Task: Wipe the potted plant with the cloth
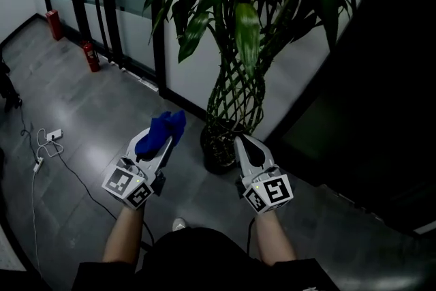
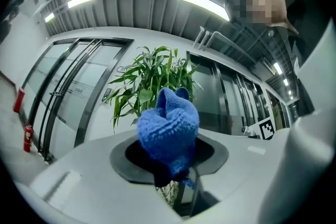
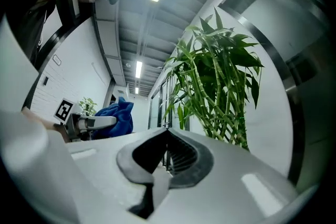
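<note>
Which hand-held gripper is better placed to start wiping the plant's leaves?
Left. The left hand-held gripper is shut on the blue cloth, pointed at the potted plant. The right hand-held gripper is shut with nothing in it.

Red fire extinguisher (image 1: pixel 90 56) by glass wall (image 1: pixel 133 3), white power strip (image 1: pixel 53 135) on grey floor (image 1: pixel 88 112)

The cloth (image 1: pixel 161 133) is blue, the plant (image 1: pixel 246 37) green with lattice-woven stems, the pot (image 1: pixel 216 150) black, the floor (image 1: pixel 88 112) grey

Dim head view; ceiling strip lights (image 2: pixel 202 3) glare (fisheye edges).
</note>
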